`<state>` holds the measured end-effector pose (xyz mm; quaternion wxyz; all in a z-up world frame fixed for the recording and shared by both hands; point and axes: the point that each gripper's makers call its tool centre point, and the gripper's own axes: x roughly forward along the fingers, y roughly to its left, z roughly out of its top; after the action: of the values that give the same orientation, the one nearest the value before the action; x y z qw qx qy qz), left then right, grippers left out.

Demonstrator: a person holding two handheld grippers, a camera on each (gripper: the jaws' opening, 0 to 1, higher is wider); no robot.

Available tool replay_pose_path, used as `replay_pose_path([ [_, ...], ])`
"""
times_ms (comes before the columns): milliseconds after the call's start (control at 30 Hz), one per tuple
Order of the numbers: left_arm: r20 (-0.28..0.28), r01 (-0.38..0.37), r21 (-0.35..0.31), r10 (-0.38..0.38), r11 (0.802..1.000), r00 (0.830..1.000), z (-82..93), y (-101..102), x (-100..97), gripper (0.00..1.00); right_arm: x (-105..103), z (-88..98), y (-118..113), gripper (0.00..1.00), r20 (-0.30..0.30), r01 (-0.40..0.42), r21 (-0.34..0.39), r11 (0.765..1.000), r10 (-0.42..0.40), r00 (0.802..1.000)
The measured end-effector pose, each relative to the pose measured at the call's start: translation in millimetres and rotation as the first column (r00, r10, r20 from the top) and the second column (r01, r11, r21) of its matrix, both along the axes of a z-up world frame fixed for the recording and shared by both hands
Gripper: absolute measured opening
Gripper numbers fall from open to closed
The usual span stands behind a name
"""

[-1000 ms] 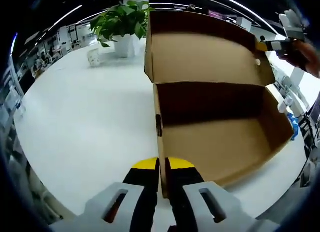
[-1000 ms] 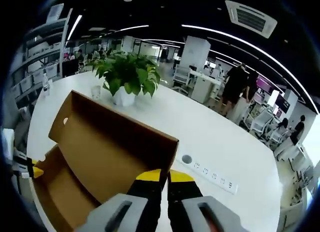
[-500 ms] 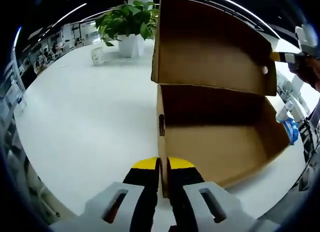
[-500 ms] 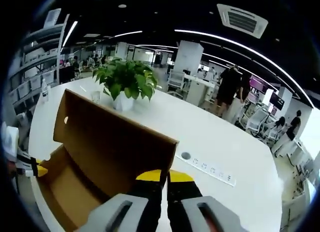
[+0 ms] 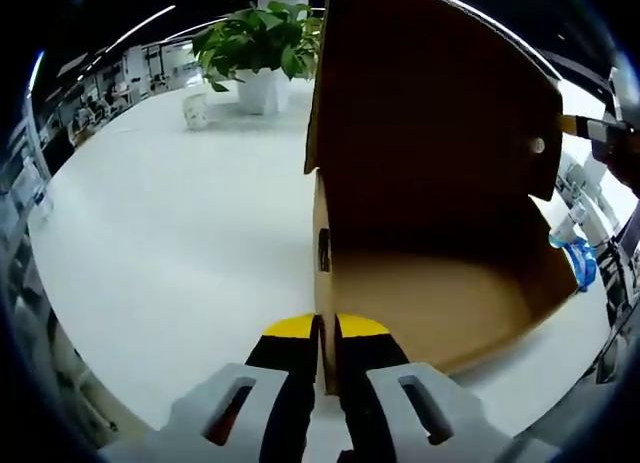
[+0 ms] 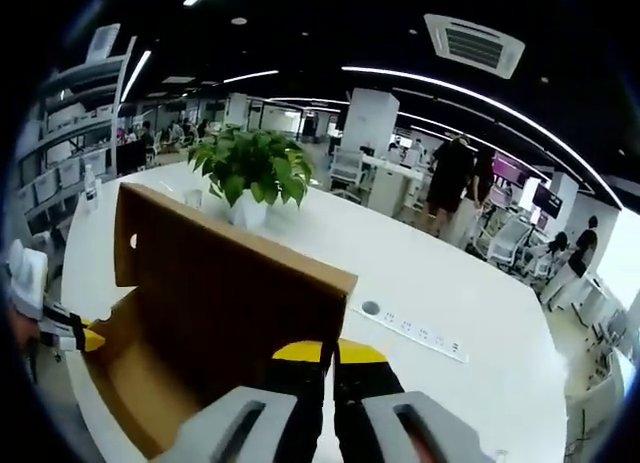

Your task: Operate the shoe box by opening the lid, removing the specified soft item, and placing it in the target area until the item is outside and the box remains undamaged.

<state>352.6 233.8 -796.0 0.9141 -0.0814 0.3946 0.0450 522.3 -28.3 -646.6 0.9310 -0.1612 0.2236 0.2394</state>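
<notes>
The brown cardboard shoe box point(image 5: 440, 303) stands open on the white table point(image 5: 170, 233). Its lid point(image 5: 430, 113) stands nearly upright and shades the inside. The floor of the box that I see is bare cardboard. My left gripper point(image 5: 327, 328) is shut on the box's near wall edge. At the far right of the left gripper view, my right gripper point(image 5: 600, 133) holds the lid's free edge. In the right gripper view, the right gripper point(image 6: 328, 351) is shut on the lid point(image 6: 220, 283), and the left gripper point(image 6: 70, 333) sits at the box's far side.
A potted plant point(image 5: 258, 43) and a small white cup point(image 5: 195, 111) stand at the back of the table. A blue-and-white bottle point(image 5: 578, 258) lies beyond the box. A power strip point(image 6: 415, 333) lies on the table, and people point(image 6: 455, 183) stand further back.
The lid has swung from leaning back to nearly upright, carried by my right gripper. The left gripper keeps its hold on the box wall, and the box interior has grown darker.
</notes>
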Motion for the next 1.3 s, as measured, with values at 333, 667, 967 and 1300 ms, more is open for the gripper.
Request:
replay_pose_path([
  [333,0.005,-0.005,-0.01,0.005,1.0,1.0,-1.3,0,0.7,0.04,-18,0.6,-4,0.0,0.023,0.033,0.024,0.999,-0.034,0.999],
  [667,0.017,0.004,-0.029,-0.003,1.0,1.0,-1.8,0,3.9,0.05,-39,-3.3,-10,0.0,0.041,0.07,0.044,0.997,-0.072,0.997],
  [967,0.036,0.03,-0.057,-0.028,0.998,0.999,-1.1,-5,4.9,0.07,-61,-17.7,-18,0.0,0.015,0.104,0.058,0.993,-0.105,0.994],
  [1300,0.031,0.088,-0.082,-0.085,0.993,0.996,-0.7,-9,7.1,0.1,-71,-33.6,-24,0.0,-0.004,0.135,0.081,0.988,-0.135,0.991],
])
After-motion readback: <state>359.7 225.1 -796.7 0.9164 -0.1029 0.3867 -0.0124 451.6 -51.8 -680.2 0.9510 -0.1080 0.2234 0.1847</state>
